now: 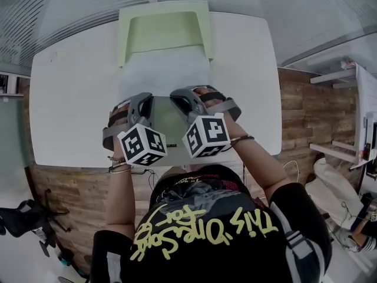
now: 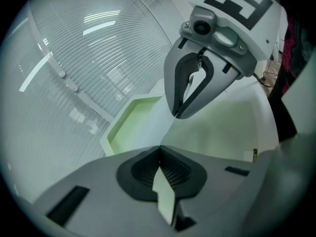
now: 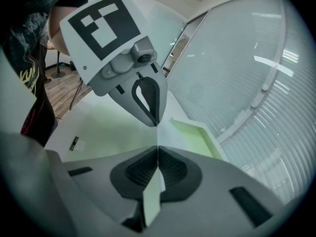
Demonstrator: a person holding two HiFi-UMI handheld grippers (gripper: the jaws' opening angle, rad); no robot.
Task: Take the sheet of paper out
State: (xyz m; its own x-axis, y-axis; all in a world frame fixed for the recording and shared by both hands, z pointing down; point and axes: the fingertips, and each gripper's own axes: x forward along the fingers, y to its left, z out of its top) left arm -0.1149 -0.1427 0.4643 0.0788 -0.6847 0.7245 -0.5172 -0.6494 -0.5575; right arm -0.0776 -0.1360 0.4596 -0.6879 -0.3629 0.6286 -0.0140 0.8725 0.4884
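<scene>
1. White and faintly green-tinged, the sheet of paper is seen stretched over the bench. It runs from a light green tray at the far edge back toward the person, and its far end lies at the tray's near side.
2. The sheet's near edge is gripped at two points set side by side. It is clamped by the left hand-held gripper, whose jaws are pressed together on it, with a strip of the paper showing between the ribbed pads.
3. The same edge is pinched by the right hand-held gripper, its jaws likewise closed tight on the paper.
4. Both tools are angled downward over the bench's near half, close to each other but not touching. Each one's marker cube is turned up toward the head camera.
5. A black shirt with yellow lettering is worn by the person, and a bracelet can be made out at each wrist.
6. The bench is backed by slatted blinds, and a wood floor is seen below its near edge.
</scene>
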